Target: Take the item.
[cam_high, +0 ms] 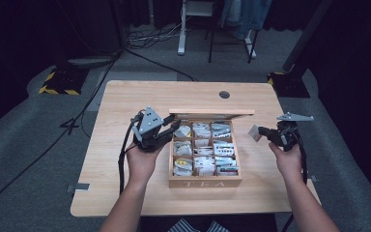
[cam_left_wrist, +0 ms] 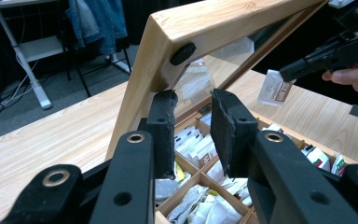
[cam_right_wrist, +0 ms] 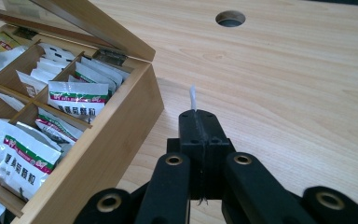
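A wooden tea box (cam_high: 205, 183) marked TEA sits mid-table, its compartments full of tea packets (cam_high: 223, 149). Its glass-paned lid (cam_high: 211, 112) stands raised. My left gripper (cam_high: 174, 126) is at the lid's left end. In the left gripper view its jaws (cam_left_wrist: 193, 100) stand a little apart, the left one against the lid frame (cam_left_wrist: 223, 18), with nothing pinched between the pads. My right gripper (cam_high: 262, 131) hovers right of the box, shut on a small white tea packet (cam_high: 254, 132). That packet (cam_left_wrist: 274, 88) hangs from its tips, and its thin edge (cam_right_wrist: 193, 95) pokes above the closed jaws (cam_right_wrist: 199, 116).
The light wooden table (cam_high: 125, 101) has a round cable hole (cam_high: 224, 94) at the back right. The box wall (cam_right_wrist: 112, 135) stands just left of my right gripper. Dark floor, cables and stand legs surround the table.
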Action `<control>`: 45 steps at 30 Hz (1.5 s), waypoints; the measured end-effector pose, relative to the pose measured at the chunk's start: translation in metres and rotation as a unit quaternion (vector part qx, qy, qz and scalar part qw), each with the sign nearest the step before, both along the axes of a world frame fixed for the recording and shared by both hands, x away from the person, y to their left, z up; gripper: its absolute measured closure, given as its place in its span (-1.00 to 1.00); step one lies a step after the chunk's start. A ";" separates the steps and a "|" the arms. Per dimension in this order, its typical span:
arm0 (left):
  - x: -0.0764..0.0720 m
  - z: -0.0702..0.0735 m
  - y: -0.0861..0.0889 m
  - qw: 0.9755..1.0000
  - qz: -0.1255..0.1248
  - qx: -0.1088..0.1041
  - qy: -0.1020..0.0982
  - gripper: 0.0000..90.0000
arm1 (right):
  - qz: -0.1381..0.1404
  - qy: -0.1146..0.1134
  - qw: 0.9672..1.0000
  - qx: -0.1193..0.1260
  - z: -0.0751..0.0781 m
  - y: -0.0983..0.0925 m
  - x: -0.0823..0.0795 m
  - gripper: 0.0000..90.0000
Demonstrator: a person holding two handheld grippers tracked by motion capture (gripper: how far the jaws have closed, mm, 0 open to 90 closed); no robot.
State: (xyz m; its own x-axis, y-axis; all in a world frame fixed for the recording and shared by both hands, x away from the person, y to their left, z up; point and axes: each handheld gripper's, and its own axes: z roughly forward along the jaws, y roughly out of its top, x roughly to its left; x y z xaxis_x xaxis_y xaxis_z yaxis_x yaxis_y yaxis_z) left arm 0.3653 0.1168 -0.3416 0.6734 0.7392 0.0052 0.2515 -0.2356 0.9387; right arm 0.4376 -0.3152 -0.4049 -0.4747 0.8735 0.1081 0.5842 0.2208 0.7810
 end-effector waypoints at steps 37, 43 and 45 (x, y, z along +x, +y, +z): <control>0.000 0.000 0.000 1.000 0.000 -0.002 0.001 0.55 | -0.025 0.054 0.998 -0.010 -0.038 -0.007 0.015 0.98; 0.000 0.000 0.000 1.000 0.000 -0.001 0.001 0.55 | -0.053 0.032 0.996 -0.057 -0.038 -0.008 0.015 0.51; 0.000 0.000 0.000 1.000 0.000 -0.001 0.001 0.55 | -0.058 0.023 0.995 -0.075 -0.038 -0.006 0.014 0.40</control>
State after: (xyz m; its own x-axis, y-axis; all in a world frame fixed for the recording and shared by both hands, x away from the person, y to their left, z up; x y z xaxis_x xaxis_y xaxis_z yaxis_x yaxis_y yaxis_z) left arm 0.3652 0.1163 -0.3416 0.6732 0.7394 0.0029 0.2531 -0.2342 0.9386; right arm 0.4521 -0.3213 -0.4432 -0.3674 0.9300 -0.0074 0.6474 0.2615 0.7159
